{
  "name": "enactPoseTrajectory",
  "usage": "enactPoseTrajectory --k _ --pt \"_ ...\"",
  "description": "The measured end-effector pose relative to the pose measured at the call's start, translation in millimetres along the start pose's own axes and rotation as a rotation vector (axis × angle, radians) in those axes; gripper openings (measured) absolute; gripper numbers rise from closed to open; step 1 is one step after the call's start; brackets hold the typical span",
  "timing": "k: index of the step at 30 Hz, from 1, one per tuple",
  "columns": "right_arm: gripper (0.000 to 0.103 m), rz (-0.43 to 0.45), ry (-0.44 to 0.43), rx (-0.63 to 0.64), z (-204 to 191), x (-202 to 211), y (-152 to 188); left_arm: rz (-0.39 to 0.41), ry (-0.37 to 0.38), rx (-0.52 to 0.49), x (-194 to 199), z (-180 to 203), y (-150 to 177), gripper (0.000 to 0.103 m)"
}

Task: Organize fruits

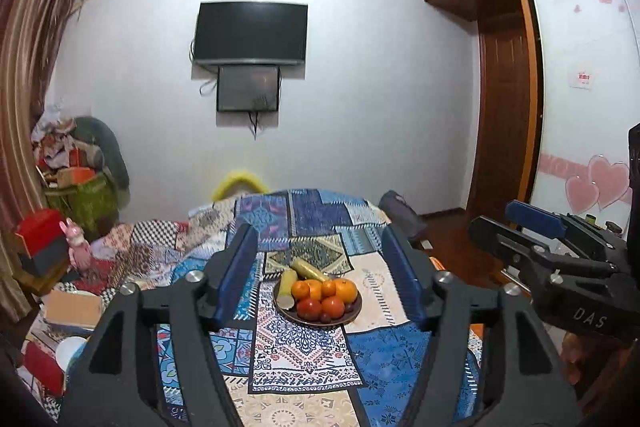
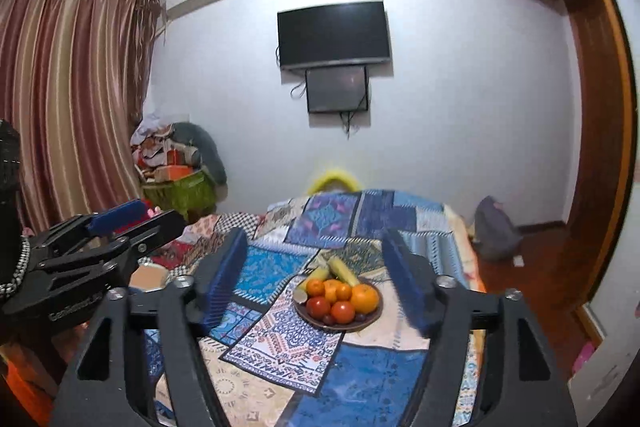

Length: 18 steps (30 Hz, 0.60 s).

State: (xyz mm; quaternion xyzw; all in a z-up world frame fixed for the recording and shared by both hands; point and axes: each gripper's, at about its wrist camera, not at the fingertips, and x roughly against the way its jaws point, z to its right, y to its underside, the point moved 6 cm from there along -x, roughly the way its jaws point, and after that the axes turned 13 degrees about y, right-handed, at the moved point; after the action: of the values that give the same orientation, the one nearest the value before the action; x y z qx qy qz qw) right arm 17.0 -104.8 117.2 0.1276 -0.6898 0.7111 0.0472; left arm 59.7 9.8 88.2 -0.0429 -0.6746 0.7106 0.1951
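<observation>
Both grippers, the left gripper [image 1: 320, 275] and the right gripper [image 2: 316, 279], are held with fingers spread and nothing between them. Beyond them a plate [image 1: 348, 318] is seen on the bed [image 1: 384, 355], piled with oranges [image 1: 346, 290], tomatoes [image 1: 309, 308] and corn [image 1: 308, 269].

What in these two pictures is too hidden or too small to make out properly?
- Dark fruits at the plate's front, both views: too small to name.
- Pale round thing, left wrist view: half hidden behind the left tool.
- Yellow fuzzy object beyond the bed, both views: lower part hidden by the quilt.
</observation>
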Motion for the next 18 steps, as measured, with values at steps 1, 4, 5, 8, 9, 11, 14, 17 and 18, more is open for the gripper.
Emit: enactPoseTrajectory --k 1,4,5,8,9,11,14,17,18 --pt "0.079 0.016 0.018 0.002 0.1 3.3 -1.3 0.005 0.003 -0.003 3.9 1.6 -0.9 0.067" --pt "0.087 0.038 0.037 -0.004 1.5 4.9 -3.5 0.017 -0.005 -0.009 8.7 3.7 -1.9 0.07" --pt "0.088 0.039 0.035 -0.007 2.0 4.6 -4.4 0.022 -0.008 -0.011 10.4 4.9 -2.6 0.07" --pt "0.094 0.044 0.037 -0.012 2.4 7.0 -5.4 0.033 -0.013 -0.01 13.6 5.4 -2.8 0.079" --pt "0.095 0.048 0.042 -0.012 2.4 7.5 -5.5 0.037 -0.014 -0.01 14.8 5.6 -2.5 0.086" --pt "0.103 0.058 0.055 -0.011 2.5 10.3 -5.0 0.05 -0.037 -0.018 15.5 5.1 -1.7 0.091" --pt "0.103 0.065 0.057 -0.019 3.6 14.1 -5.3 0.048 -0.037 -0.012 15.1 5.2 0.4 0.097" --pt "0.103 0.066 0.059 -0.02 4.5 15.8 -4.5 0.048 -0.038 -0.009 14.6 4.1 3.1 0.101" --pt "0.103 0.067 0.061 -0.019 5.1 18.1 -2.5 0.049 -0.042 -0.011 15.2 3.7 3.3 0.102"
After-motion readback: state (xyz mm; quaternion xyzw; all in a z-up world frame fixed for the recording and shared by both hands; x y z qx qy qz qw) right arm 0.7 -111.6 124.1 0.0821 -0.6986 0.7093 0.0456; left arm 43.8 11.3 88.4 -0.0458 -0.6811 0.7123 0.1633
